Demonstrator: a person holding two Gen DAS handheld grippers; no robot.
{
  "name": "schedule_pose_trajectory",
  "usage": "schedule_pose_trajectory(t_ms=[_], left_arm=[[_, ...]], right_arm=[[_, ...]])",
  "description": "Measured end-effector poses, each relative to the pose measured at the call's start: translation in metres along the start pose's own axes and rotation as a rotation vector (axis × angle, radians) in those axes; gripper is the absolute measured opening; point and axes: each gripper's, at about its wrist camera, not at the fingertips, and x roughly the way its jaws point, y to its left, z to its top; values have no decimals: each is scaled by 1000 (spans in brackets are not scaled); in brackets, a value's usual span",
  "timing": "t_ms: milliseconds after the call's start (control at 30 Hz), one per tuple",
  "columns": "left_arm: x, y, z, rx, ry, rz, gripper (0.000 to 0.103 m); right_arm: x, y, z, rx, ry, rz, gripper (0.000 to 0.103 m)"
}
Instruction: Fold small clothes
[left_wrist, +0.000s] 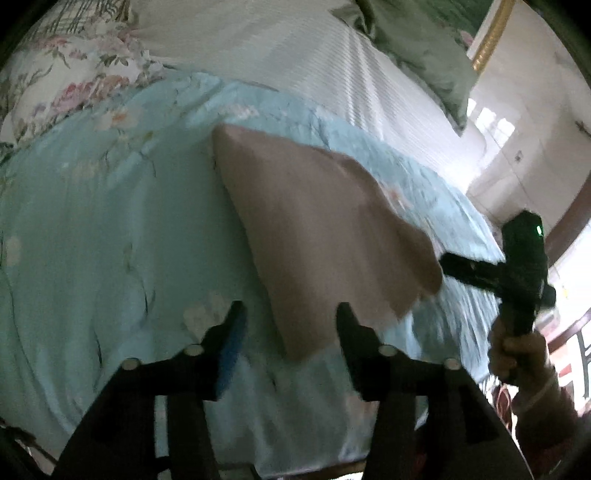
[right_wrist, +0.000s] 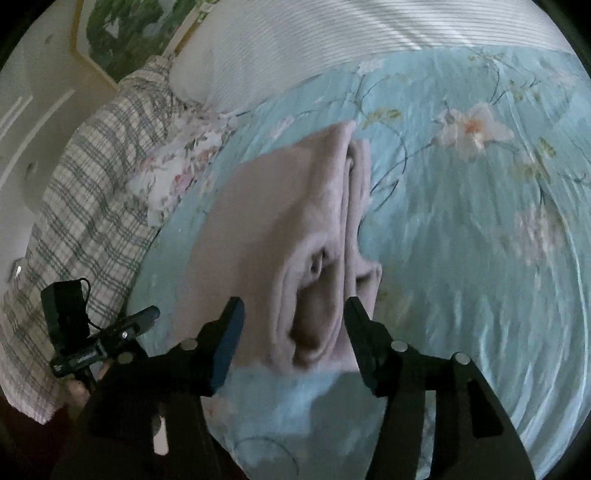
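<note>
Pink folded cloth (right_wrist: 314, 236) lies beside plaid pillow (right_wrist: 85, 206).

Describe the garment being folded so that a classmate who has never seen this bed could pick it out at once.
Start at the light blue floral quilt that covers the bed. On it, below the striped white sheet, lies a folded pinkish-beige garment. It is the only plain fabric there: the bedding around it is flowered, striped or checked.
</note>
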Motion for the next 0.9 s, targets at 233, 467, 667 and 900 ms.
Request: schedule_pose_trajectory(t_ms=[233, 467, 667, 900], left_arm=[[20, -19, -27, 92, 44, 82, 53], [26, -29, -23, 71, 11, 149, 14], [46, -31, -31, 95, 97, 210, 12], [28, -27, -32, 114, 125, 158, 13]], right_arm=[[11, 1, -5, -18, 16, -5, 57], [5, 6, 0, -7, 0, -19, 9], [8, -9, -4, -19, 34, -116, 9], [9, -16, -13, 35, 57, -113, 25]])
